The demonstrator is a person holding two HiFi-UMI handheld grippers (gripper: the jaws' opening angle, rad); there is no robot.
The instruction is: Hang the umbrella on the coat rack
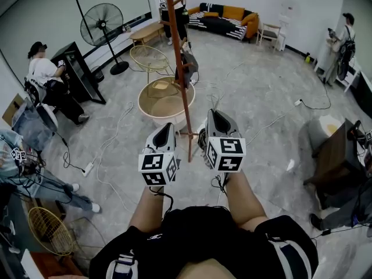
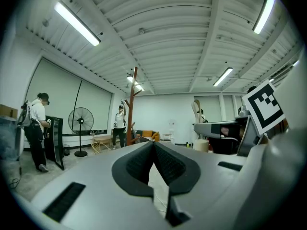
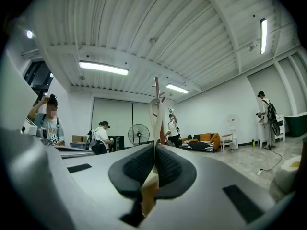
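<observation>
A tall brown coat rack pole [image 1: 179,63] stands on the floor just beyond my two grippers. A dark grey folded thing, apparently the umbrella [image 1: 188,68], hangs against the pole partway up. My left gripper [image 1: 165,128] is held level to the left of the pole's foot, jaws shut with nothing between them. My right gripper [image 1: 216,115] is level to the right of the pole, also shut and empty. In the left gripper view the pole [image 2: 133,104] rises left of the closed tips [image 2: 153,143]. In the right gripper view the pole [image 3: 157,87] stands straight behind the closed tips [image 3: 155,145].
Round wicker seats [image 1: 165,100] sit behind the pole. A standing fan [image 1: 104,25] is at back left, a striped sofa [image 1: 224,17] at the back, a dark table [image 1: 334,156] at right. Cables [image 1: 116,138] trail across the floor. Several people stand or sit around the room.
</observation>
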